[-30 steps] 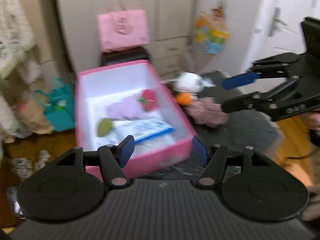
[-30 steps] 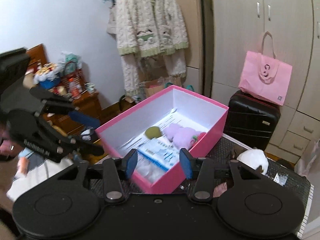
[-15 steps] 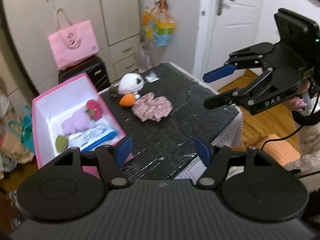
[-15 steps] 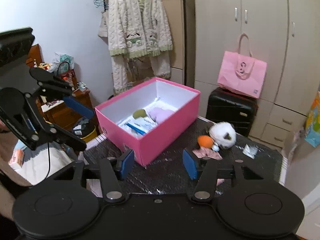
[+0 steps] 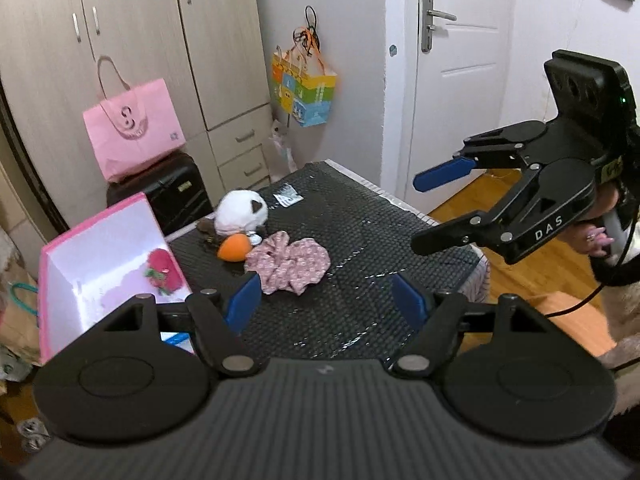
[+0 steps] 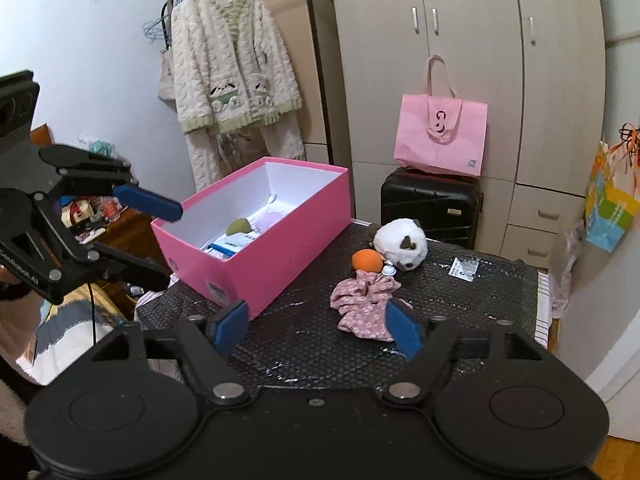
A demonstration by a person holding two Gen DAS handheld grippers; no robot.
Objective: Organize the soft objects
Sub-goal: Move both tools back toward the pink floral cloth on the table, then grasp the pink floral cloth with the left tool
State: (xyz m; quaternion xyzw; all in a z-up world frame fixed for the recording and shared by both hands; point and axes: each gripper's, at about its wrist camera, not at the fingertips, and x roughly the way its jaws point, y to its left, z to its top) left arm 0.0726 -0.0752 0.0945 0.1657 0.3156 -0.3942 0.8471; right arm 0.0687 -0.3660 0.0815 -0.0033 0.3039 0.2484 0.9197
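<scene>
Flanking the floral cloth [image 6: 366,304]: pink box [image 6: 280,256], panda plush [image 6: 402,244]; both jaws spread.

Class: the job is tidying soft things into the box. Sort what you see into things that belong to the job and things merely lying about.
Belongs to the job:
pink box
white plush
orange ball
floral cloth
left tongs, open
right tongs, open

Just lying about:
pink bag
black suitcase
small packet
hanging pyjamas

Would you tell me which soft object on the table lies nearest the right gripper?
The pink floral cloth, beside the right gripper; the orange ball and white plush lie farther back.
</scene>
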